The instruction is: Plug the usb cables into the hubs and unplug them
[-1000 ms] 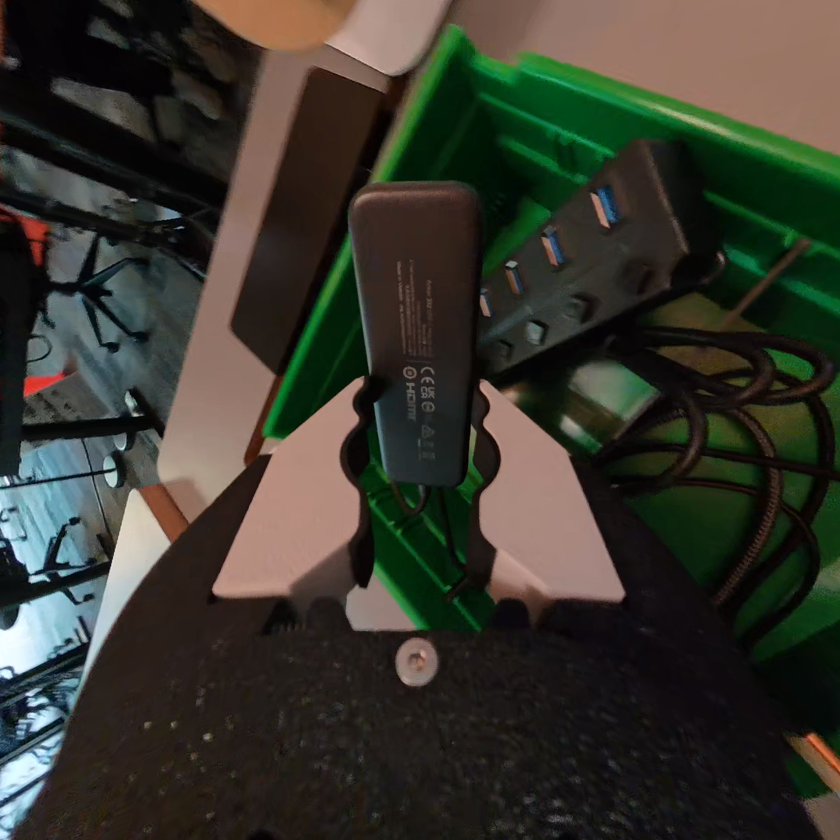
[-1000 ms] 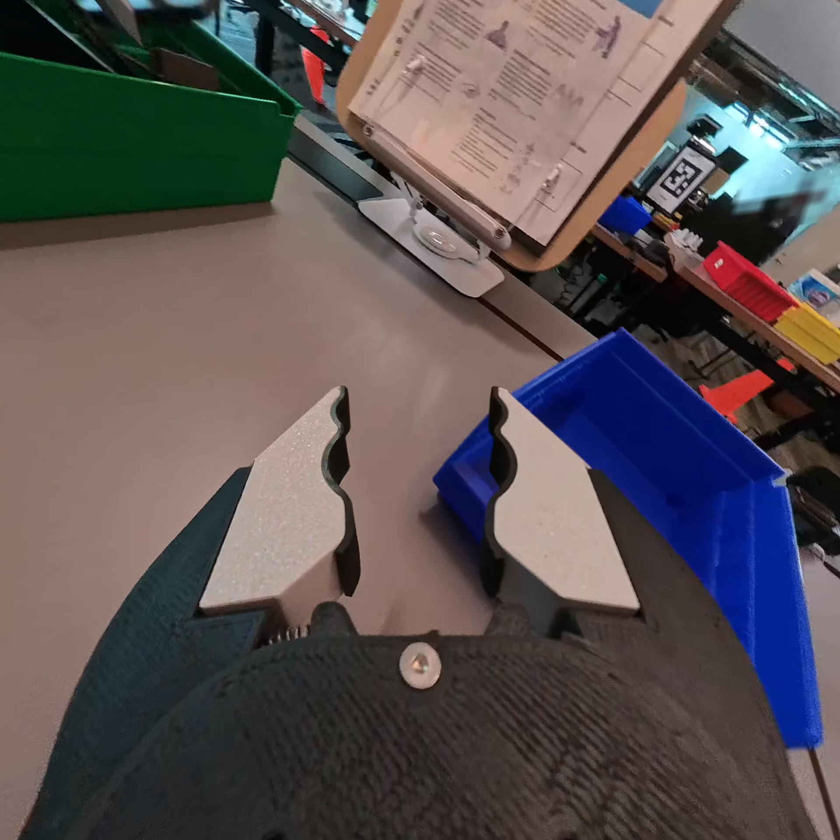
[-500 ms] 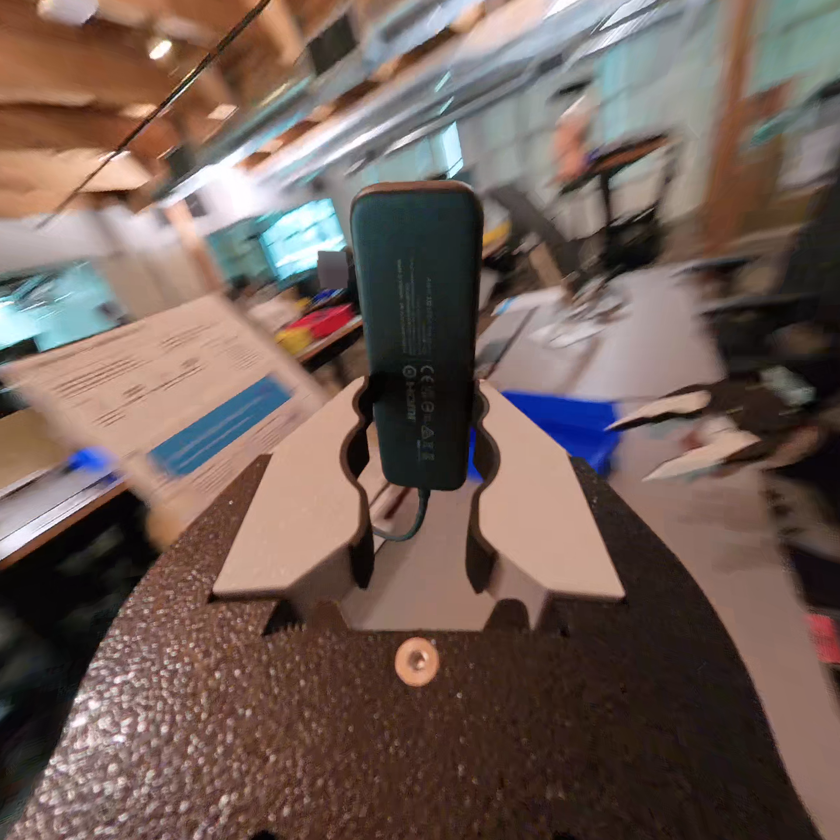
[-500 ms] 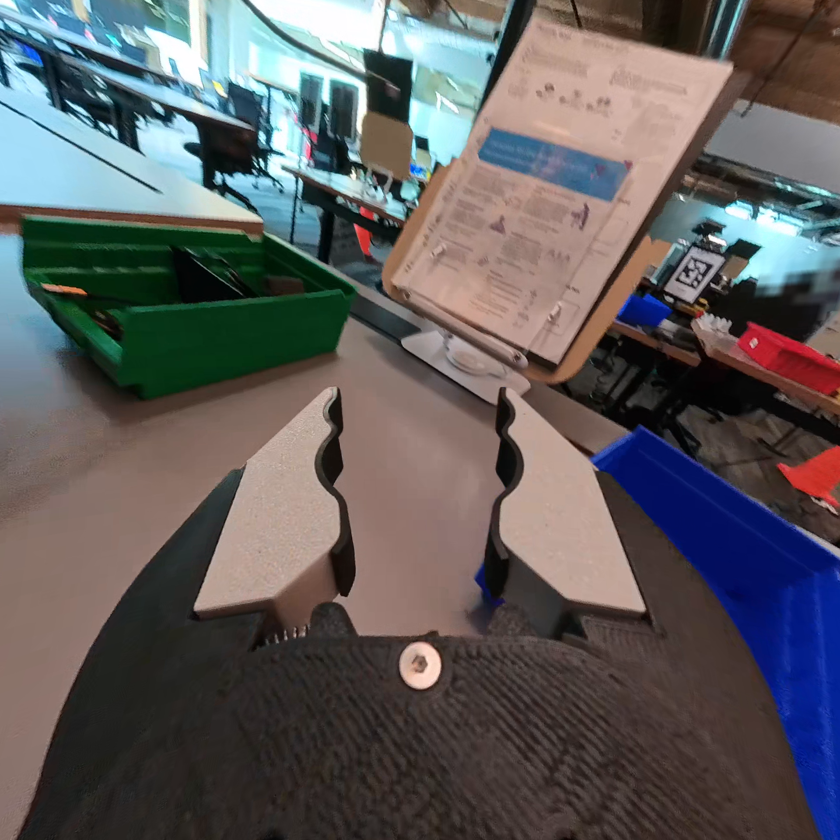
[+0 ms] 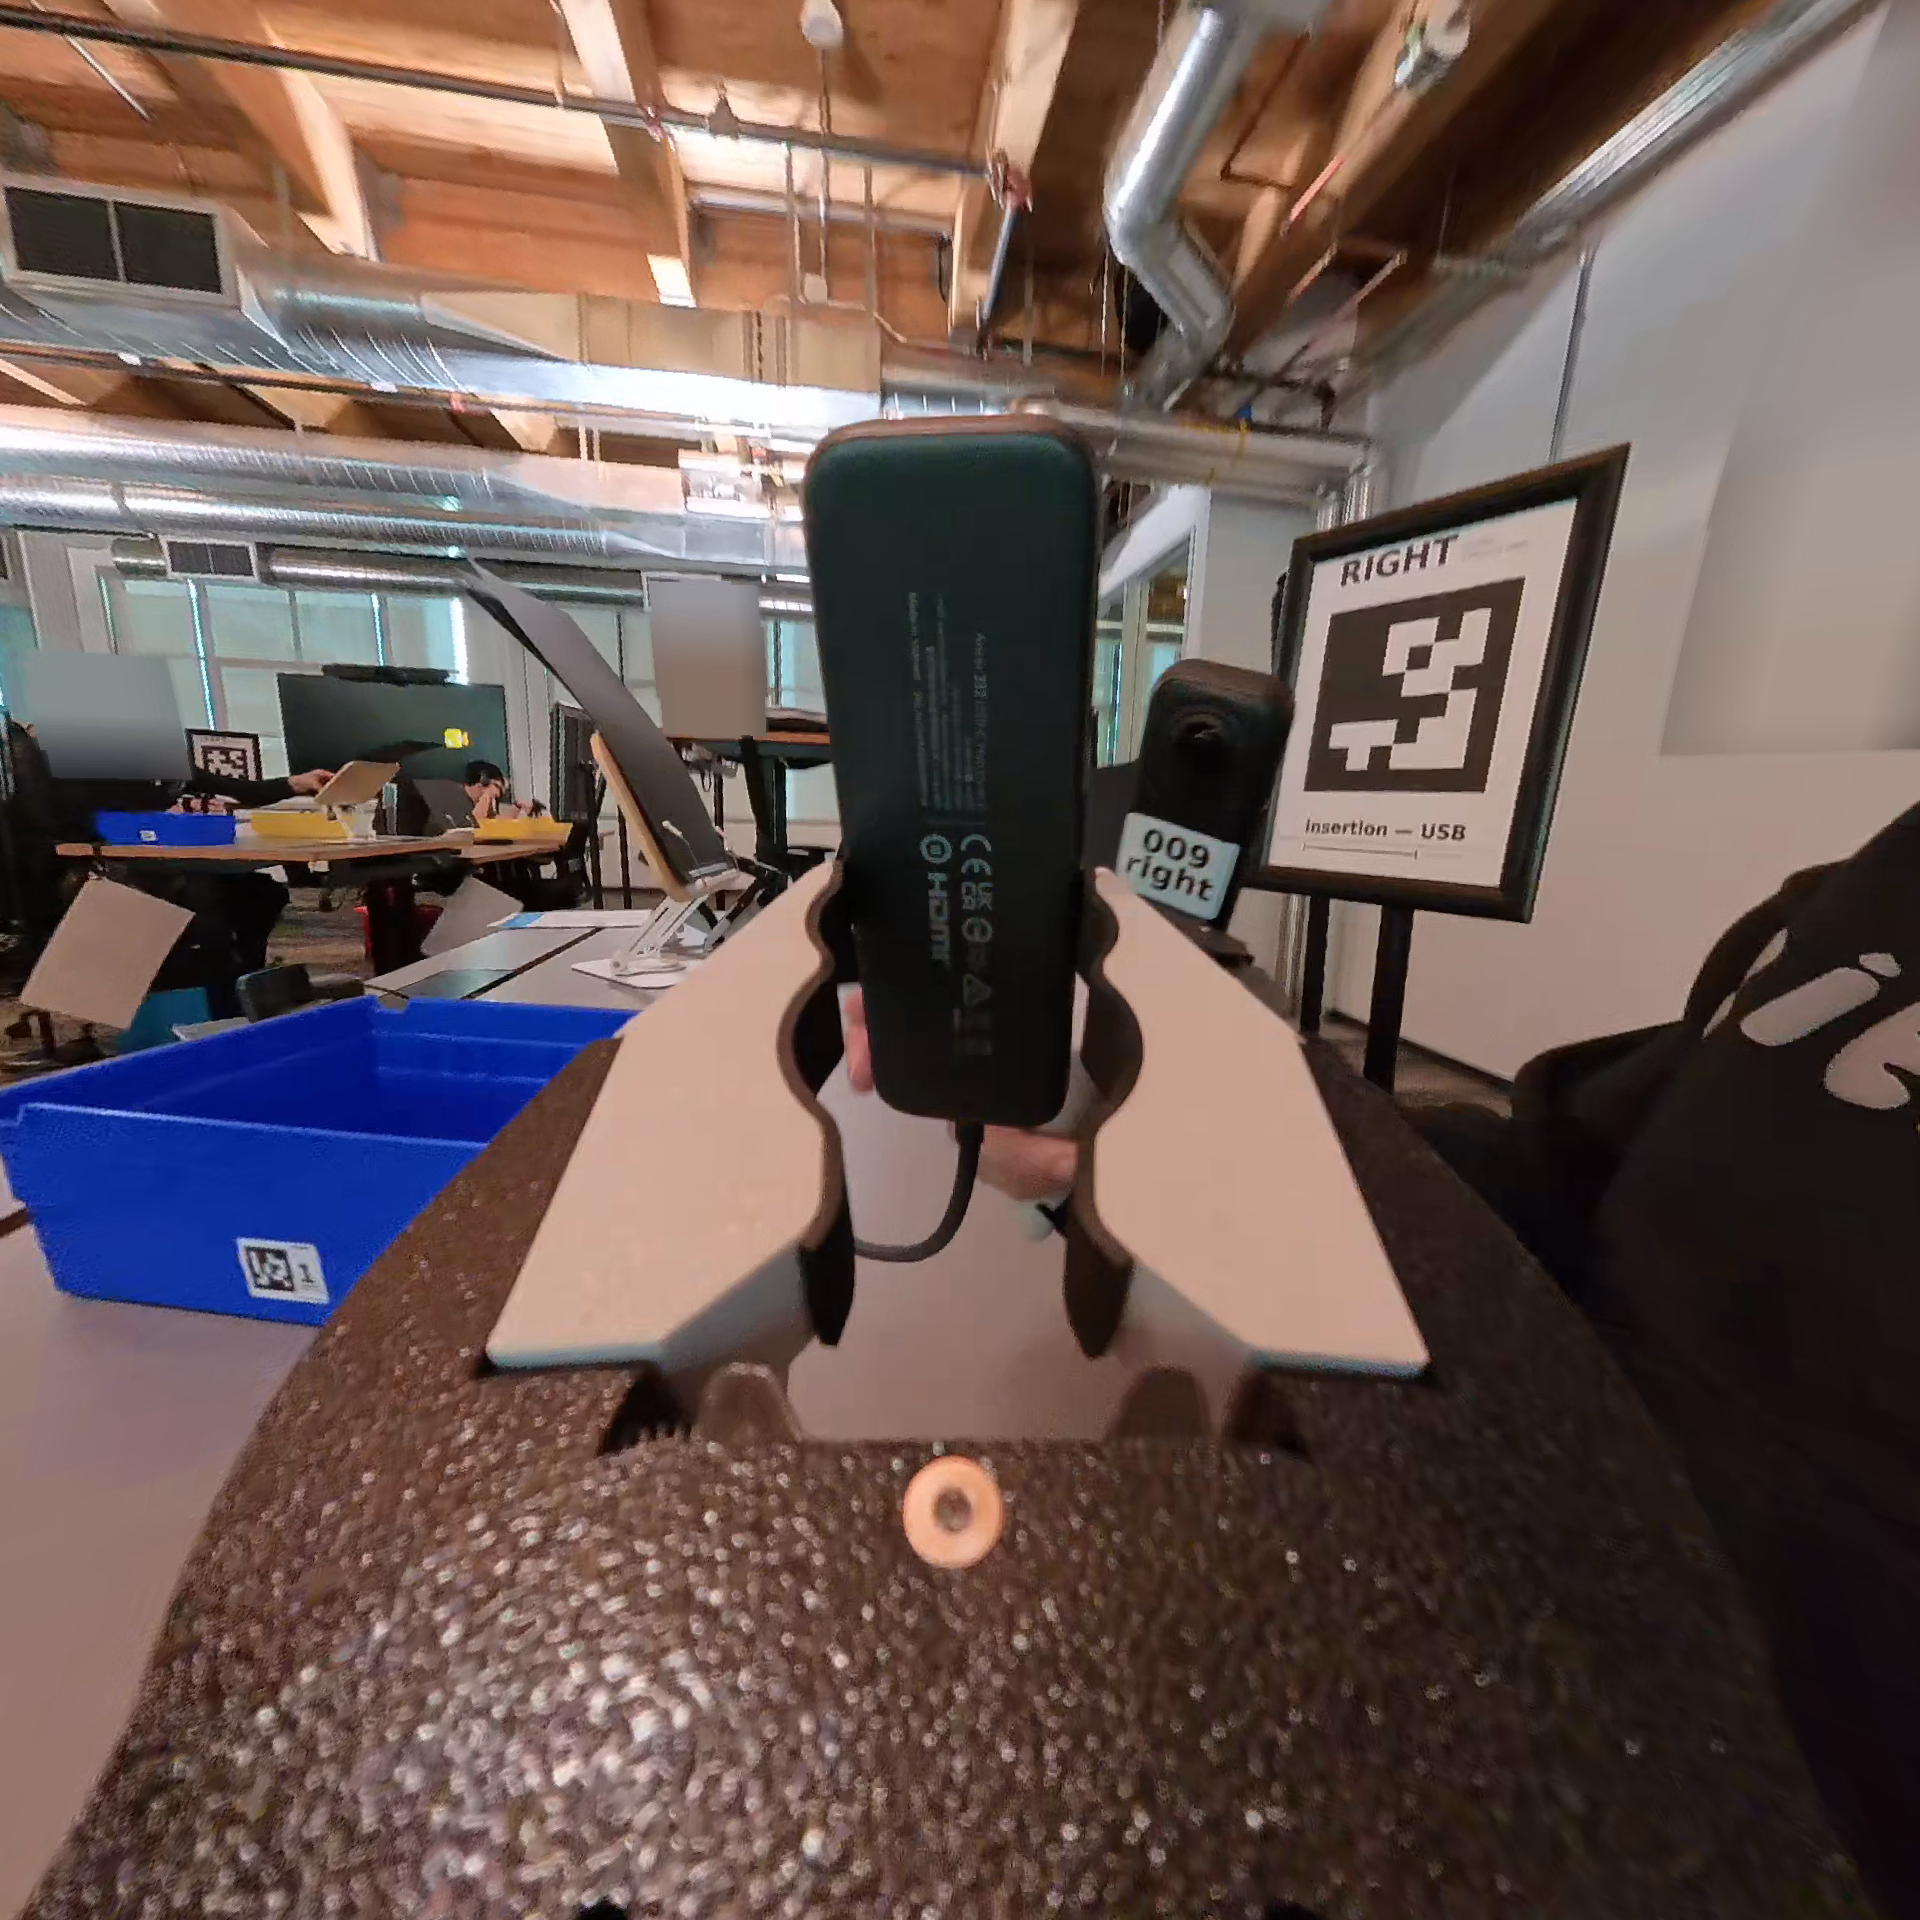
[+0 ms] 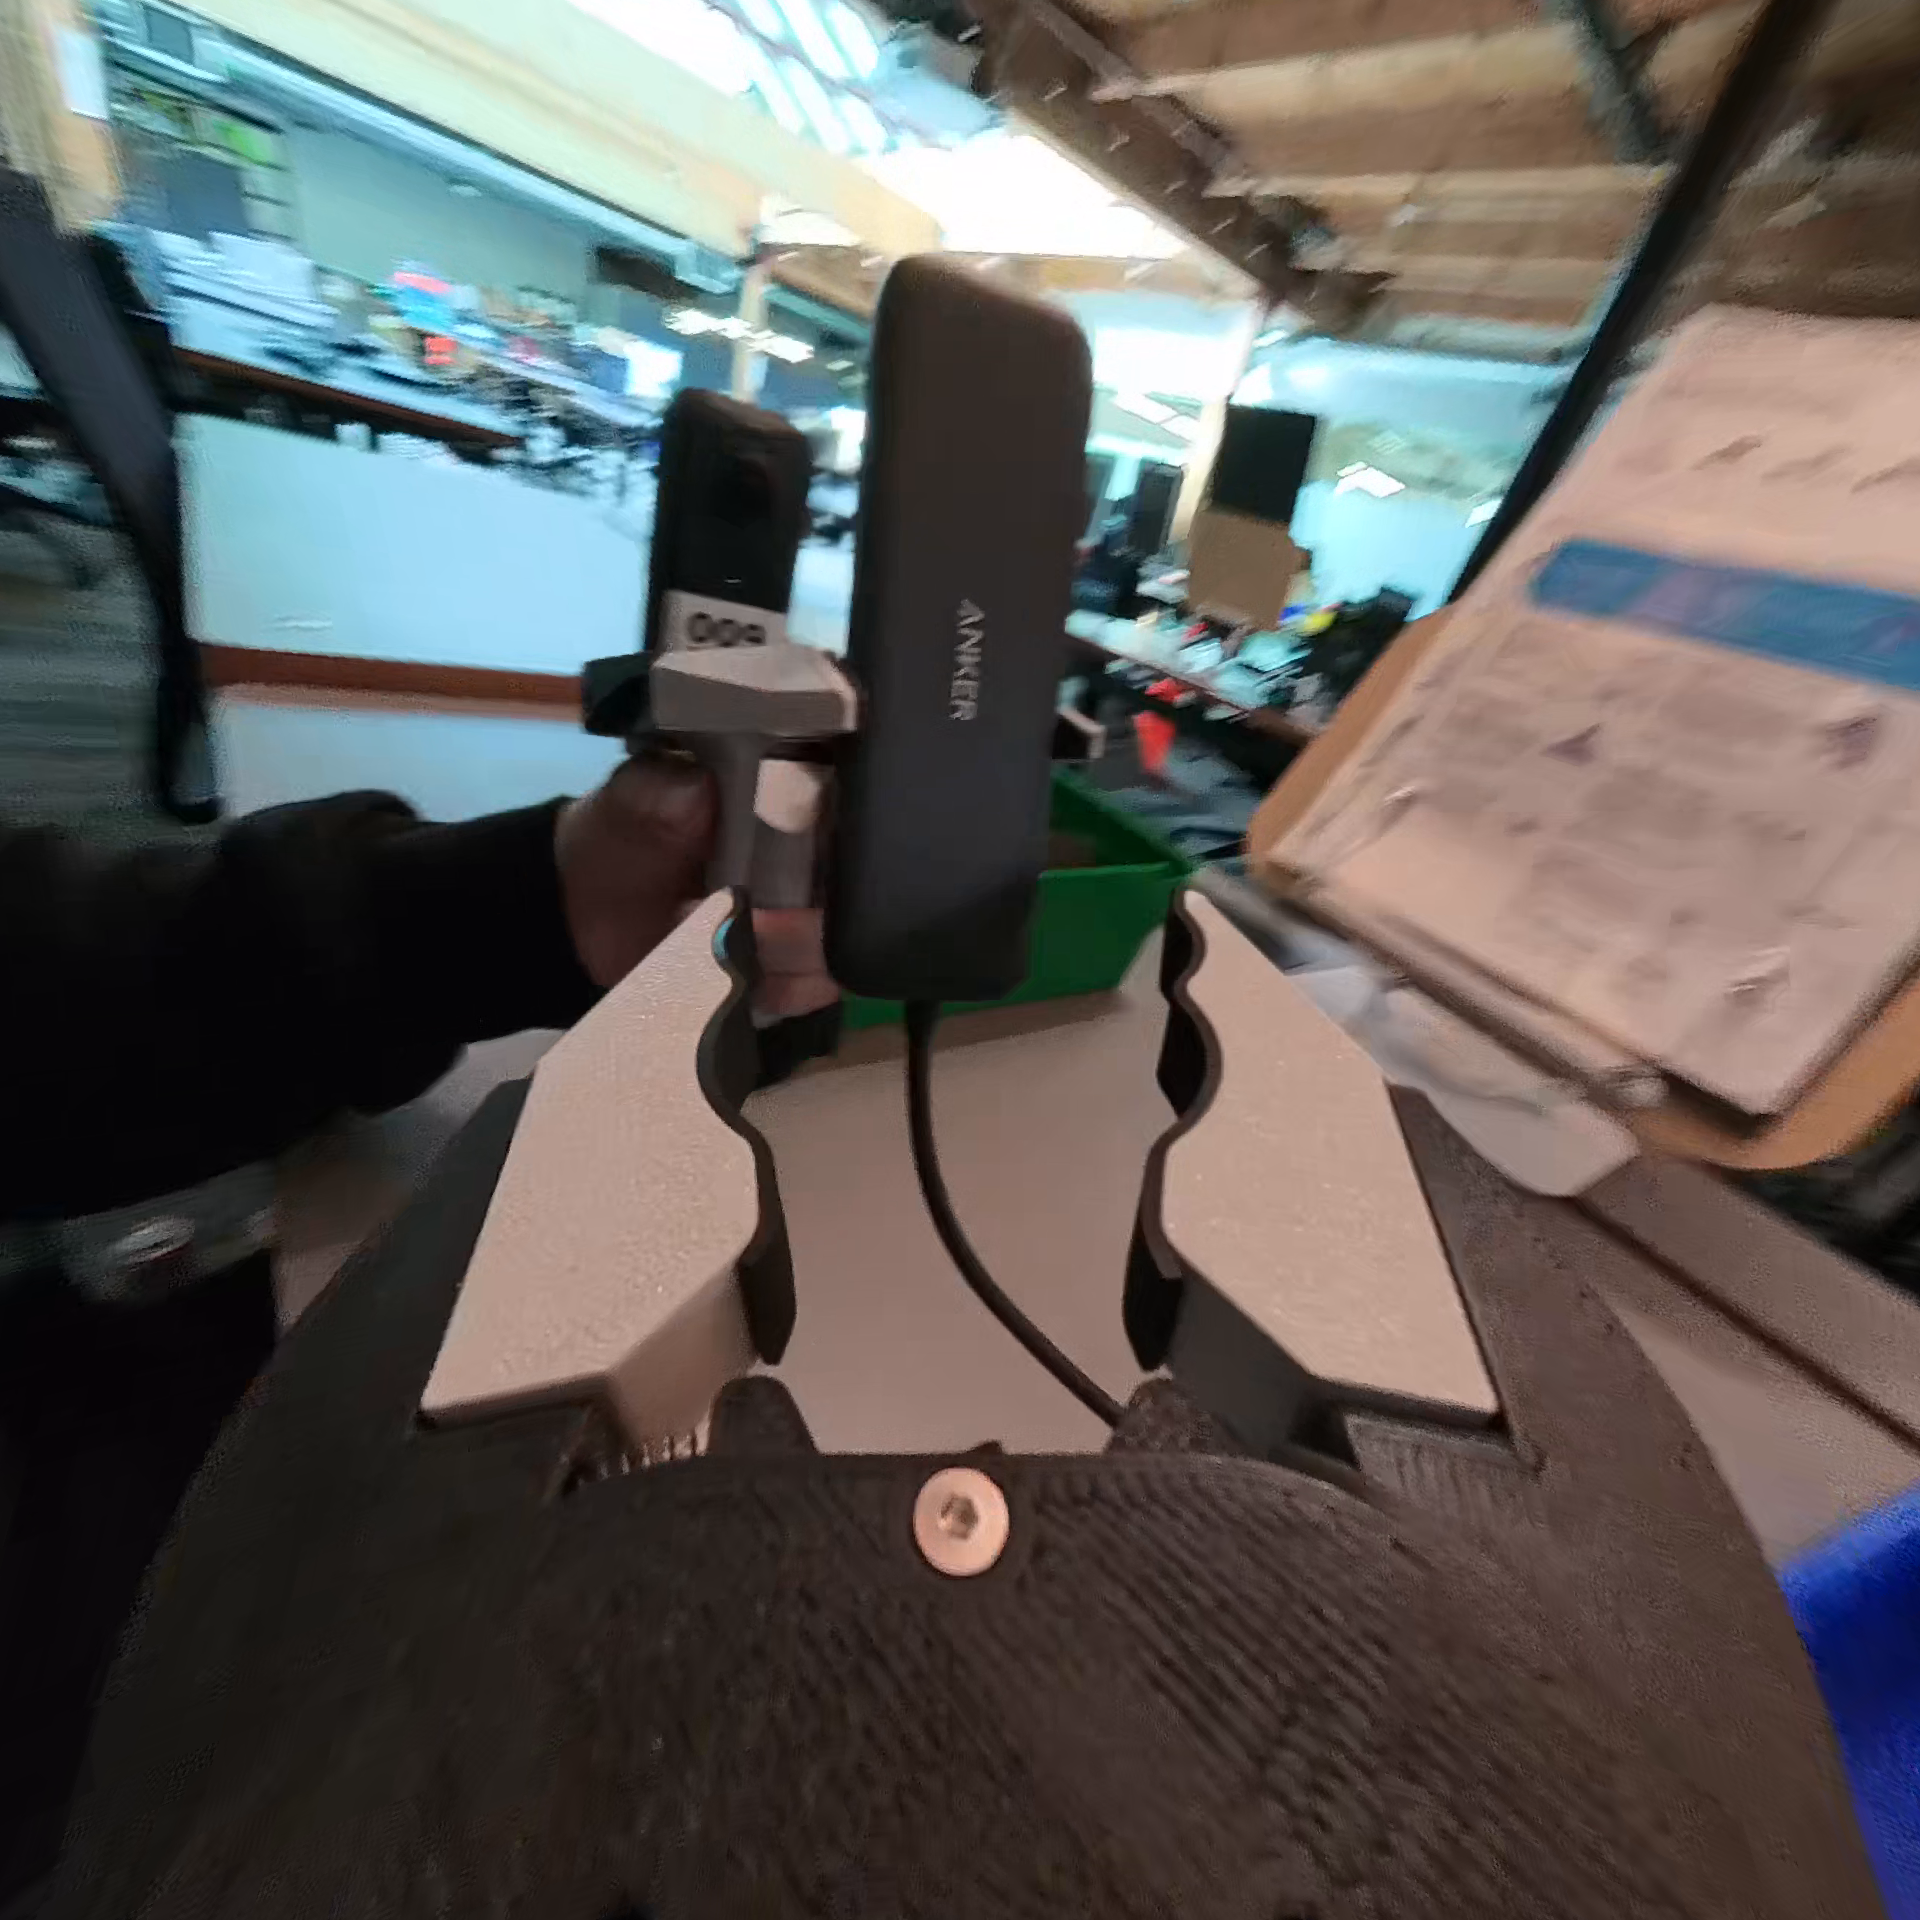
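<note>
My left gripper (image 5: pixel 956 920) is shut on a dark USB hub (image 5: pixel 951 727) and holds it upright in the air, label side toward the camera. The hub's short cable (image 5: pixel 935 1216) loops down between the fingers. In the right wrist view the same hub (image 6: pixel 961 623) stands just ahead of my right gripper (image 6: pixel 956 925), which is open and empty. One of the left gripper's fingers (image 6: pixel 748 698) clamps the hub's side, held by a hand in a dark sleeve (image 6: pixel 312 966). The hub's cable (image 6: pixel 951 1195) hangs down between the right gripper's fingers.
A blue bin (image 5: pixel 260 1122) sits on the table at left, and its corner shows in the right wrist view (image 6: pixel 1860 1621). A green bin (image 6: pixel 1101 914) lies behind the hub. A tilted document stand (image 6: pixel 1621 748) is at right. A framed marker sign (image 5: pixel 1423 686) stands behind.
The left gripper lifted the hub out of the green bin and swung it up and round. The right gripper turned left to face it, still open.
</note>
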`<act>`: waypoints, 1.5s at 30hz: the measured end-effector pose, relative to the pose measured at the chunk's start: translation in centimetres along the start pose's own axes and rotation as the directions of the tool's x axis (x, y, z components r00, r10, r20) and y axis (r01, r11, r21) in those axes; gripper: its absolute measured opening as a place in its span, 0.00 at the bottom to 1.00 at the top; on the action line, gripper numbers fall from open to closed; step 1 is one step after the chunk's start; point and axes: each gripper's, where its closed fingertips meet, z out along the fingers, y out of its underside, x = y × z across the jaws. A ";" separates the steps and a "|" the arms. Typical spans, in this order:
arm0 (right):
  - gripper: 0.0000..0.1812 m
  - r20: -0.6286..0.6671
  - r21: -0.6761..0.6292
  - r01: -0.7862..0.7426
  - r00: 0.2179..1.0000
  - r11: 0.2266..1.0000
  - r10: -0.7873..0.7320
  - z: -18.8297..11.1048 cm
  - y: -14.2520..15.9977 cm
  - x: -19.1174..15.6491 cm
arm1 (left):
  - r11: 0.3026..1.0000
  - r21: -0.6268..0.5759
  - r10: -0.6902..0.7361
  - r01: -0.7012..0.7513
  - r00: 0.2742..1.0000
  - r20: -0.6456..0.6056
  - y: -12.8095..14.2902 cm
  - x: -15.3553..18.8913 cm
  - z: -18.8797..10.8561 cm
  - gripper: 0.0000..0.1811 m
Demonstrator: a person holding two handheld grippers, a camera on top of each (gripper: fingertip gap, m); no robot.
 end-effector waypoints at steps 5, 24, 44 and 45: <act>0.24 0.091 -0.054 -0.098 0.991 0.994 0.102 1.2 3.1 -0.6 | 0.999 -0.024 -0.025 0.026 0.999 0.038 1.9 -1.0 -0.4 0.22; 0.23 -0.330 -0.400 0.350 0.807 0.847 -0.489 0.8 7.1 4.4 | 0.778 -0.155 -0.453 0.609 0.715 0.532 9.0 -6.5 -3.5 0.30; 0.24 -0.300 0.016 0.181 0.939 0.983 -0.168 -1.0 5.7 3.6 | 0.382 0.097 -0.924 0.919 0.379 0.051 8.0 -4.8 -0.3 0.05; 0.25 -0.314 0.023 0.212 0.929 0.977 -0.195 -1.1 5.5 3.6 | 0.372 0.097 -0.928 0.923 0.369 0.048 8.1 -4.7 -0.2 0.05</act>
